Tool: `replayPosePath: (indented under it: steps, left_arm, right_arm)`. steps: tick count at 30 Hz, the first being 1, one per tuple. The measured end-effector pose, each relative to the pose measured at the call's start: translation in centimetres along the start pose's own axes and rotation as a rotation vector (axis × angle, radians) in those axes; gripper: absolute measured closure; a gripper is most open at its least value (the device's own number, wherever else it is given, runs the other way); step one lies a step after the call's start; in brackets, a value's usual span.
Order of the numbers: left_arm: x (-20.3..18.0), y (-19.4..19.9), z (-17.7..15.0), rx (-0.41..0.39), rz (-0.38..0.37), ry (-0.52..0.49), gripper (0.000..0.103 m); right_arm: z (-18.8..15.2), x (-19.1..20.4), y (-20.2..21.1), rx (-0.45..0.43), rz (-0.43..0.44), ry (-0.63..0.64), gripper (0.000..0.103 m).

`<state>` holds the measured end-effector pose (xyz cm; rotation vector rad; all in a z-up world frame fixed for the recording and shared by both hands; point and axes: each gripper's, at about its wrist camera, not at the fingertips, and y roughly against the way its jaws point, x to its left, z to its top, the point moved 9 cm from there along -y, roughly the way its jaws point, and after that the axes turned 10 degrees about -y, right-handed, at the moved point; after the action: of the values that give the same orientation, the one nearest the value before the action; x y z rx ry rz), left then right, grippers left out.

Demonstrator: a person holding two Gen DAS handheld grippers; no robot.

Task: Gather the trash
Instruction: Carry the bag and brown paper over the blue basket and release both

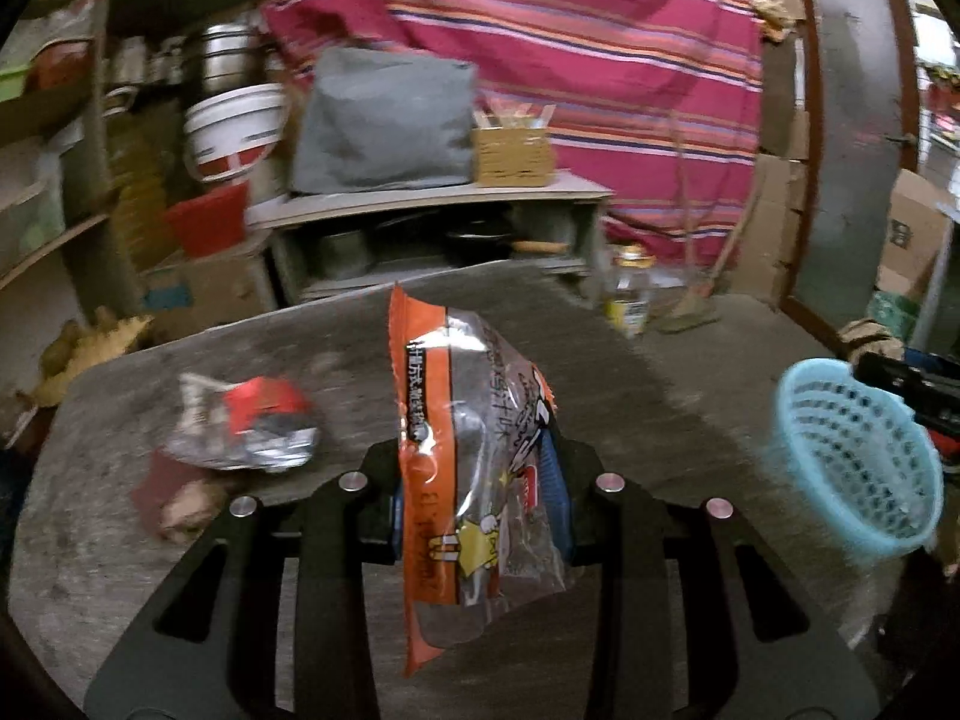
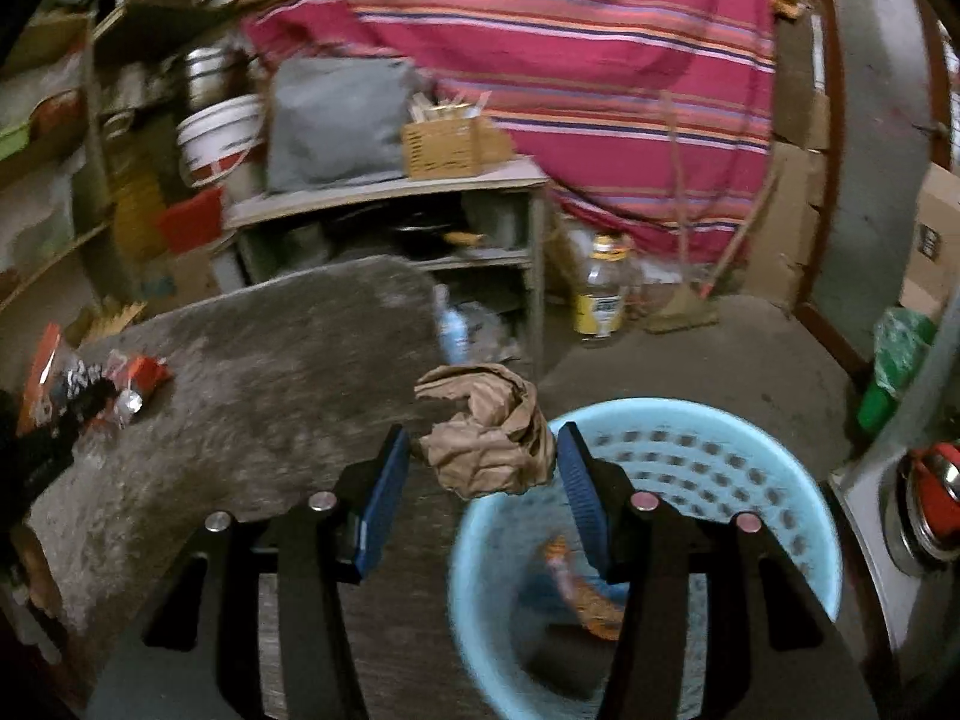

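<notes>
My left gripper (image 1: pixel 480 468) is shut on an orange and clear snack wrapper (image 1: pixel 468 462), held above the grey table (image 1: pixel 600 360). A crumpled red and silver wrapper (image 1: pixel 252 426) lies on the table to its left. The light blue basket (image 1: pixel 858 462) stands at the right. In the right wrist view my right gripper (image 2: pixel 483 456) holds a crumpled brown paper ball (image 2: pixel 486 438) between its blue pads (image 2: pixel 384 498), at the near rim of the basket (image 2: pixel 648 540). An orange wrapper (image 2: pixel 582 588) lies inside the basket. The left gripper with its wrapper (image 2: pixel 42 384) shows at the far left.
A grey shelf unit (image 1: pixel 432 204) with a grey bag (image 1: pixel 384 120) and a woven box (image 1: pixel 513 153) stands behind the table. A yellow-labelled bottle (image 2: pixel 600 294) and a broom (image 2: pixel 690 300) are on the floor. A striped red cloth (image 1: pixel 570 48) hangs behind. Metal pots (image 2: pixel 924 504) sit at right.
</notes>
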<state>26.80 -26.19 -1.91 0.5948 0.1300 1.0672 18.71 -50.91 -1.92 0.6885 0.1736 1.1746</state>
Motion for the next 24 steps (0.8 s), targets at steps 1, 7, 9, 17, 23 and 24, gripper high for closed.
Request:
replayPosePath:
  steps: [1,7,9,17,23,24]
  left_arm:
    - [-1.0,0.2,0.4,-0.008,-0.01,-0.011,0.07]
    - [-7.5,0.6,2.2,-0.031,-0.099,-0.001,0.07]
    - [-9.9,0.5,2.6,-0.032,-0.12,-0.02,0.07]
    - [-18.1,-1.1,2.0,0.004,-0.212,-0.075,0.07]
    - [-22.7,-2.7,1.9,0.032,-0.257,-0.108,0.068]
    - [-23.6,-2.8,1.9,0.033,-0.268,-0.12,0.068]
  right_arm:
    - [0.3,-0.9,0.2,-0.007,-0.009,-0.01,0.052]
    - [0.6,-5.4,0.6,-0.01,-0.055,-0.034,0.052]
    - [0.5,-7.1,0.7,-0.003,-0.057,-0.064,0.052]
    - [0.0,-12.0,0.8,0.003,-0.096,-0.122,0.052]
    - [-0.4,-15.1,0.3,0.029,-0.117,-0.17,0.052]
    - [-0.5,-15.7,0.2,0.033,-0.123,-0.179,0.052]
